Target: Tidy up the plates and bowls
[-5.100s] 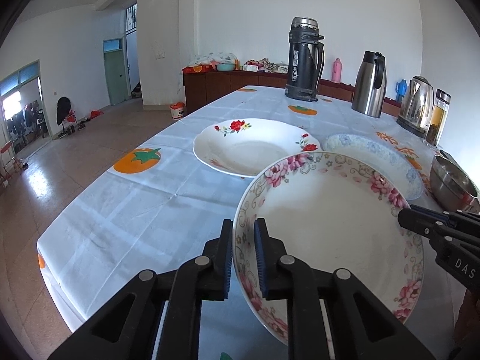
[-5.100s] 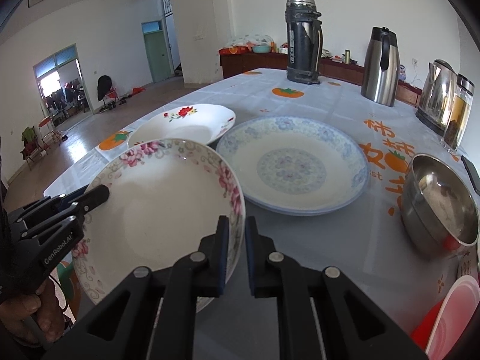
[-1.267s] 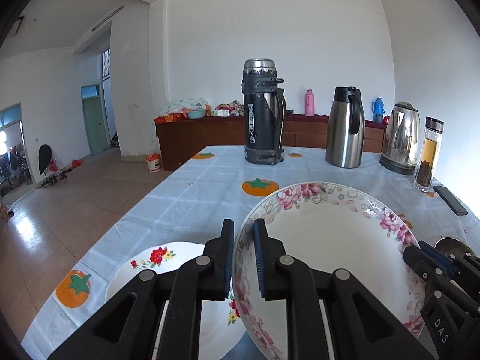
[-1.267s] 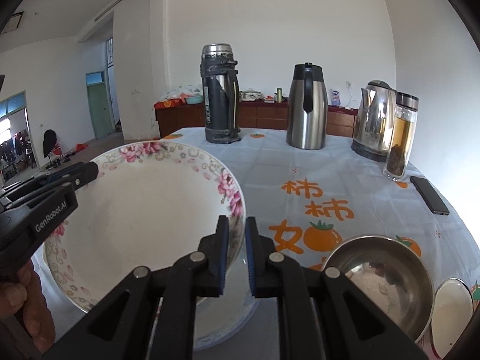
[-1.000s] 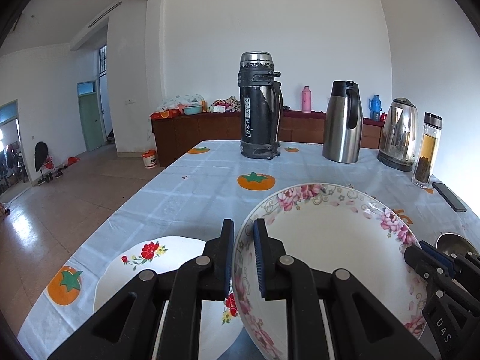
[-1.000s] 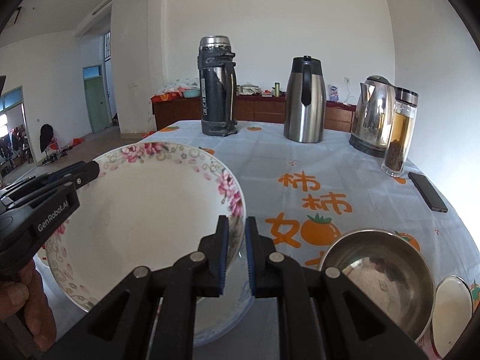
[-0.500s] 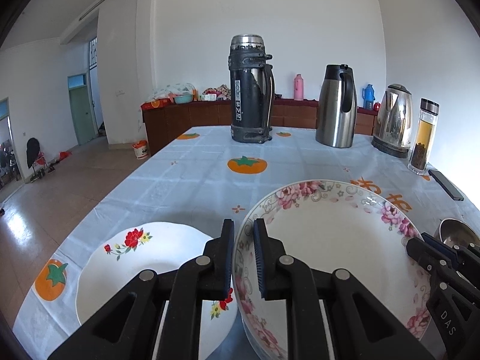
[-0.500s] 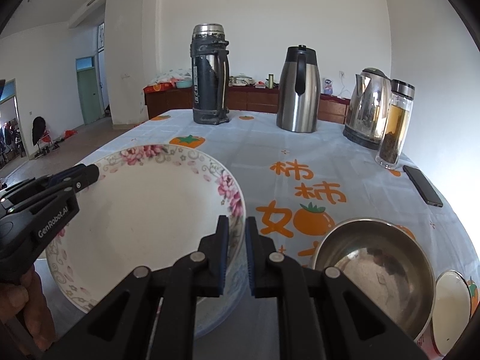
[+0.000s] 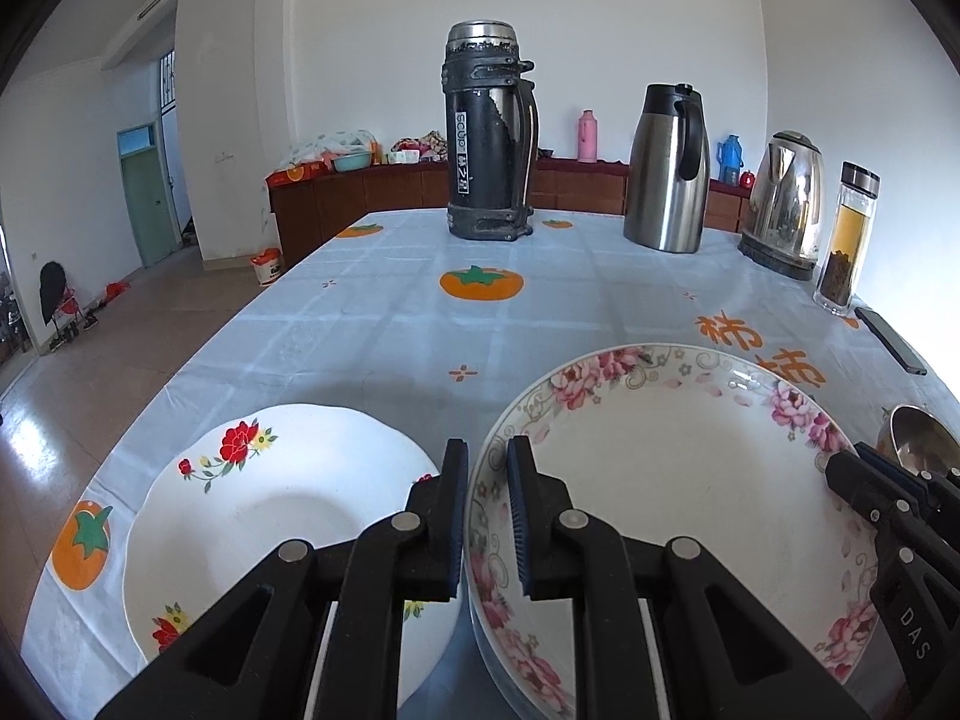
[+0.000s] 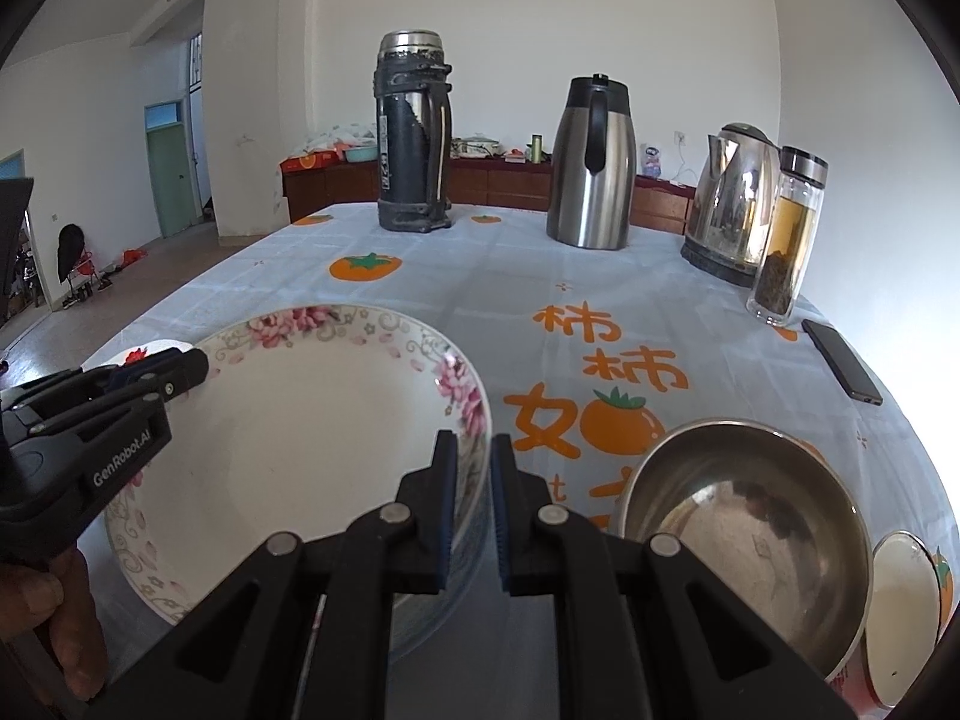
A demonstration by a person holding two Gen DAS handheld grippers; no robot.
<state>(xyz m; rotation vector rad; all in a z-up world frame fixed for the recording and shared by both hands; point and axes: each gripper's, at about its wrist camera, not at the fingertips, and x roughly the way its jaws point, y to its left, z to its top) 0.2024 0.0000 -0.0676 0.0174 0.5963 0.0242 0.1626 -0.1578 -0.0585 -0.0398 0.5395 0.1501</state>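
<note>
Both grippers hold one pink-flowered plate by opposite rims. My left gripper is shut on its left rim. My right gripper is shut on its right rim; the plate also shows in the right wrist view. The plate sits low over the blue-patterned plate, whose edge peeks out beneath; I cannot tell whether they touch. A white plate with red flowers lies on the table to the left. A steel bowl stands to the right.
At the far end of the table stand a black thermos, a steel carafe, a kettle and a tea bottle. A phone lies at the right edge. A small white dish sits by the steel bowl.
The pink-flowered plate, held by both grippers, has come down from a raised height to just over the blue-patterned plate. Both grips are unchanged.
</note>
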